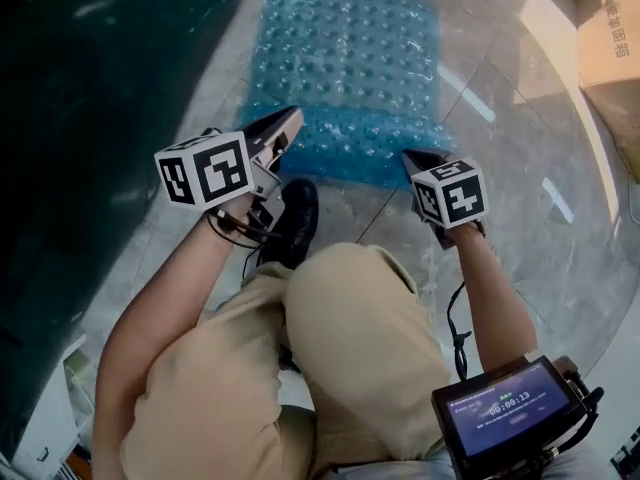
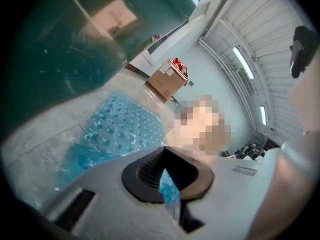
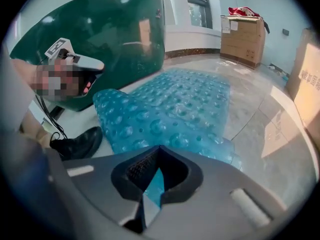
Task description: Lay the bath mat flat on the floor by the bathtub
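In the head view, a blue translucent knobbed plastic bath mat (image 1: 345, 58) lies on the glossy pale stone floor (image 1: 520, 198), just beside the dark green glossy bathtub (image 1: 90, 118) on the left. Most of the bath mat is spread flat, but its near edge is darker and rumpled. The left gripper (image 1: 285, 128) meets the near left corner of that edge and the right gripper (image 1: 415, 160) the near right corner. The person crouches behind them in beige trousers (image 1: 350, 328), with one black leather shoe (image 1: 295, 223) on the floor near the left gripper. A brown cardboard box (image 1: 610, 28) stands at the upper right, closed as far as can be seen. The bathtub's inside is out of sight.

In the left gripper view, the left gripper (image 2: 167, 184) has its jaws pressed together with a thin strip of the bath mat (image 2: 125, 124) pinched between them. Beyond the mat stands a second, brown cardboard box (image 2: 164, 83) with a red item (image 2: 177, 64) lying on top. What is inside it cannot be seen.

In the right gripper view, the right gripper (image 3: 152, 191) is likewise clamped tight on a sliver of the bath mat (image 3: 185, 104). The corner of the mat nearest the bathtub (image 3: 115, 34) is raised off the floor, while the far part lies flat. The box with the red item (image 3: 242, 34) stands by the far wall.
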### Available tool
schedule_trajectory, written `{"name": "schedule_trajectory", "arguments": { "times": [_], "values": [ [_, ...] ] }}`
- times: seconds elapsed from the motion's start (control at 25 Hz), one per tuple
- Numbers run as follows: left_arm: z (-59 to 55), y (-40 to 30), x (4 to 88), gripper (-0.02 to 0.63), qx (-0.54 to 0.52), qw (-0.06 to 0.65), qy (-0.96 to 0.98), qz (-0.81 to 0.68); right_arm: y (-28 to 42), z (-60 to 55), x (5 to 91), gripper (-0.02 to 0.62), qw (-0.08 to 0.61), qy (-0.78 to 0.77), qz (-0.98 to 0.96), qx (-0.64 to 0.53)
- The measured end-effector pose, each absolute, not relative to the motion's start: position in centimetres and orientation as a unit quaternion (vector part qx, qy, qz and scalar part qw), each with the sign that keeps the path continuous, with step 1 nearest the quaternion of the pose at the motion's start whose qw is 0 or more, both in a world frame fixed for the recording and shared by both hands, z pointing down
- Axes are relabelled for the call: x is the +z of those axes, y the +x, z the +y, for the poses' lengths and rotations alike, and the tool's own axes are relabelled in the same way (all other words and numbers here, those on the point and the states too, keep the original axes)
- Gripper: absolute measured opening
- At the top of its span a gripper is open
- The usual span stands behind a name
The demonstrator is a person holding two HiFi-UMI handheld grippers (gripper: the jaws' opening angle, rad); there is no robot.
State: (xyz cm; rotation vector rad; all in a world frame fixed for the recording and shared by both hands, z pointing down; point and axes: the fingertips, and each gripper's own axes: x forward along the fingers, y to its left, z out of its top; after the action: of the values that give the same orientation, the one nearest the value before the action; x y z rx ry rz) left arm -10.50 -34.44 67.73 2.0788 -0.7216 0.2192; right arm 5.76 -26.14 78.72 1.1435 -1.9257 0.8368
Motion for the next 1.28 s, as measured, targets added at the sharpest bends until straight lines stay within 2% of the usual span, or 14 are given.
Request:
{"name": "schedule_trajectory", "arguments": {
  "times": [0.16,0.56,0.72,0.8,0.88,1.0,1.16,1.28],
  "values": [
    [-32.3,-12.8,67.0,0.006,0.107,0.455,0.835,-0.291,4.7,-24.0,79.0,0.003,0.369,0.445,-0.742,0.340],
    [-32.0,-9.8,72.5,0.006,0.162,0.465,0.828,-0.266,2.4,-19.3,78.6,0.003,0.382,0.464,-0.704,0.380],
    [-30.0,-11.5,75.8,0.006,0.210,0.452,0.823,-0.273,1.6,-17.3,77.1,0.003,0.318,0.489,-0.716,0.385],
    [-28.4,-12.9,77.2,0.005,0.222,0.451,0.820,-0.273,1.4,-19.3,73.3,0.003,0.256,0.538,-0.730,0.336],
    [-26.5,-14.1,78.6,0.005,0.209,0.462,0.816,-0.278,1.0,-22.3,70.4,0.003,0.231,0.567,-0.743,0.272],
    [-23.6,-14.9,80.0,0.005,0.188,0.473,0.810,-0.291,0.9,-25.4,71.7,0.003,0.255,0.577,-0.740,0.234],
    [-22.5,-14.4,77.0,0.006,0.125,0.481,0.814,-0.301,1.2,-24.8,77.3,0.003,0.336,0.557,-0.711,0.267],
    [-22.9,-13.9,74.7,0.006,0.102,0.459,0.827,-0.307,-0.1,-21.6,79.0,0.002,0.353,0.534,-0.714,0.283]
  ]
}}
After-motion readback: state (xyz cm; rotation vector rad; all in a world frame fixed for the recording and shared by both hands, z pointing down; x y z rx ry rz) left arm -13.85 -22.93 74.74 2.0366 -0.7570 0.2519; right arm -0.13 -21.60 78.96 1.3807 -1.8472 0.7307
